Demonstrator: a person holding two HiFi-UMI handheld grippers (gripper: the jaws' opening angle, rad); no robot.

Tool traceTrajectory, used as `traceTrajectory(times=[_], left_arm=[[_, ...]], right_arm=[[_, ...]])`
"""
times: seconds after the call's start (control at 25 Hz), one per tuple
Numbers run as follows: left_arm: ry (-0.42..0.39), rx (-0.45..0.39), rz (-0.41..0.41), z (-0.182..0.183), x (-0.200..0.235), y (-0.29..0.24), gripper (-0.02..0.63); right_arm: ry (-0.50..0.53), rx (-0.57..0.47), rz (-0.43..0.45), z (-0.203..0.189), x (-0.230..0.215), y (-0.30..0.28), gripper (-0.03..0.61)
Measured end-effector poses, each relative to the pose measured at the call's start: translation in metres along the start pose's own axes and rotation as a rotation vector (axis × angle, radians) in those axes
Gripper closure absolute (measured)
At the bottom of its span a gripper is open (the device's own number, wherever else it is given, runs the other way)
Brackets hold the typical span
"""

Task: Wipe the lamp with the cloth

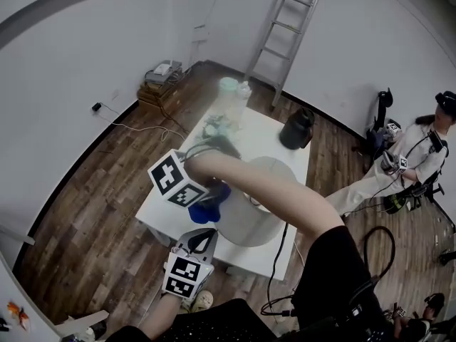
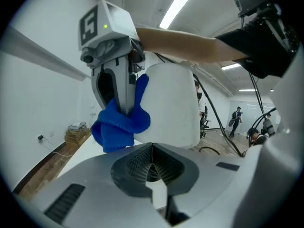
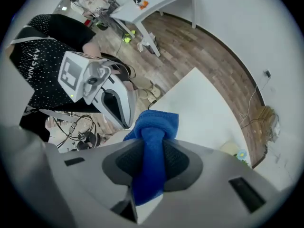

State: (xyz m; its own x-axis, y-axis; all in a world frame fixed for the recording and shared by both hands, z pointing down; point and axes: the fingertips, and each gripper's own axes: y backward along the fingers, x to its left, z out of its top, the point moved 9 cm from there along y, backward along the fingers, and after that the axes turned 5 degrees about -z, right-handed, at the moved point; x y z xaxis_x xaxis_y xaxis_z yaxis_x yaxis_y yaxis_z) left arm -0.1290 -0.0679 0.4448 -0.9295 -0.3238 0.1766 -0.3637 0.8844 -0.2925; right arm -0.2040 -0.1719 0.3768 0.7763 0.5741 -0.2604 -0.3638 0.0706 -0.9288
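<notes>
White table [image 1: 274, 130]: R gripper [image 3: 151, 152] fingers pinch cloth [image 3: 155, 127] beside lamp [image 2: 175, 108]; L gripper [image 2: 151, 169] fingers pressed together.

cloth [image 3: 152, 132]: soft nubby fabric | lamp [image 2: 173, 103]: smooth, matt | floor [image 1: 78, 212]: wood planks

I see white walls [image 1: 78, 41], a dark plank floor [image 1: 85, 212], a white table [image 1: 267, 137], a ladder [image 1: 285, 27] leaning against the far wall, and strip lights [image 2: 179, 4] overhead.
</notes>
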Motion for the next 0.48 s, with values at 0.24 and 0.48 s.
traceTrajectory(times=[0.24, 0.48], left_arm=[[0.048, 0.065, -0.007, -0.003, 0.007, -0.006, 0.603], [0.026, 0.055, -0.022, -0.009, 0.004, 0.003, 0.601]], right_arm=[[0.063, 0.181, -0.023, 0.038, -0.002, -0.048, 0.474], [-0.002, 0.05, -0.092, 0.046, 0.005, -0.005, 0.474]])
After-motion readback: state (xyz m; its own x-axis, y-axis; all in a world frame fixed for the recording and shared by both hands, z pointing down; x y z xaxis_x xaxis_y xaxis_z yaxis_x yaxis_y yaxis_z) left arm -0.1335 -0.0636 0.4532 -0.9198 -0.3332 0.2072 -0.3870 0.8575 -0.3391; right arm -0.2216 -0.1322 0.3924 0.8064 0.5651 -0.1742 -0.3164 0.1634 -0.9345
